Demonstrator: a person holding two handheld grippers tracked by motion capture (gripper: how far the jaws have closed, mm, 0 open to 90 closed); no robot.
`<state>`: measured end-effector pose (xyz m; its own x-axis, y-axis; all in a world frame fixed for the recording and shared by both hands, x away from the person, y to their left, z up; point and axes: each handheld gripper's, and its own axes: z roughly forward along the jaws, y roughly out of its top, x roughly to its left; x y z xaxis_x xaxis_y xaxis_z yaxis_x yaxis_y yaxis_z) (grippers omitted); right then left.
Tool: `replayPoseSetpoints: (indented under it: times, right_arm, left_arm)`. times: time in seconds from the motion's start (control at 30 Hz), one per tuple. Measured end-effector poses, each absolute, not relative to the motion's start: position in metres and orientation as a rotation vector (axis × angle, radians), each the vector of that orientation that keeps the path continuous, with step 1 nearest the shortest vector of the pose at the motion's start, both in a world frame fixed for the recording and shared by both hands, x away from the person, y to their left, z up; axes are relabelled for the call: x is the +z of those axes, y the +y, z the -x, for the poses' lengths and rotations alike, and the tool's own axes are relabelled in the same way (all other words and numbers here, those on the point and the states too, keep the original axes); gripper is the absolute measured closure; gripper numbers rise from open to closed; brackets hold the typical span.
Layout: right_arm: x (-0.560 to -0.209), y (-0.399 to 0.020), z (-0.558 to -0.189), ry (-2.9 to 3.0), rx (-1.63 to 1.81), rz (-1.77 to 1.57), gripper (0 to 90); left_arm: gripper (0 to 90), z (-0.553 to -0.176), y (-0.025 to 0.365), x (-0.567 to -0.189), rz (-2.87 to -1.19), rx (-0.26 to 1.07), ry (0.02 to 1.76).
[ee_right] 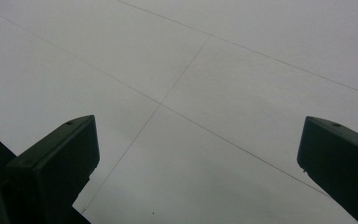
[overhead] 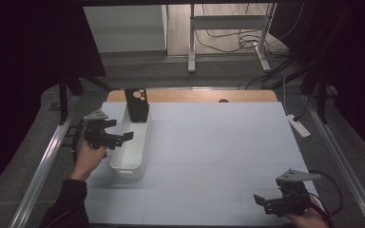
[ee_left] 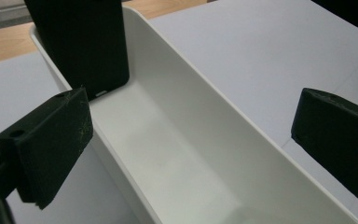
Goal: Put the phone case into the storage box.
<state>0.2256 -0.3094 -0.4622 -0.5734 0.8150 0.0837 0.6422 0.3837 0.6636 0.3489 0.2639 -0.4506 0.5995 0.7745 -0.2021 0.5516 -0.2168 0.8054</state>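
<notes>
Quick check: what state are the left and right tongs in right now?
Left tongs: open, empty, straddling the white bin.
Right tongs: open, empty, over the table.

Long white plastic bin [ee_left: 205, 154] running from far left to near right, inside bare and smooth. Flat black rectangular phone case [ee_left: 81, 44] standing upright at the bin's far end, lower edge down inside against the left wall. Left gripper [ee_left: 191, 140] held over the bin, jaws spread wide: one outside the left rim, one beyond the right rim, above pale grey table sheet [ee_left: 270, 46]. Strip of light wooden tabletop [ee_left: 4, 49] at far left.
</notes>
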Motion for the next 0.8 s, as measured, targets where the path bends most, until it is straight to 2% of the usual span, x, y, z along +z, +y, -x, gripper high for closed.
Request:
replayPoseSetpoints:
  times: [0.8]
  right_arm:
    - [-0.462,-0.309,-0.225,2.39,0.977,-1.27,0.0]
  left_arm:
    - [0.0,-0.31,0.251,-0.461,-1.918,0.293,1.054]
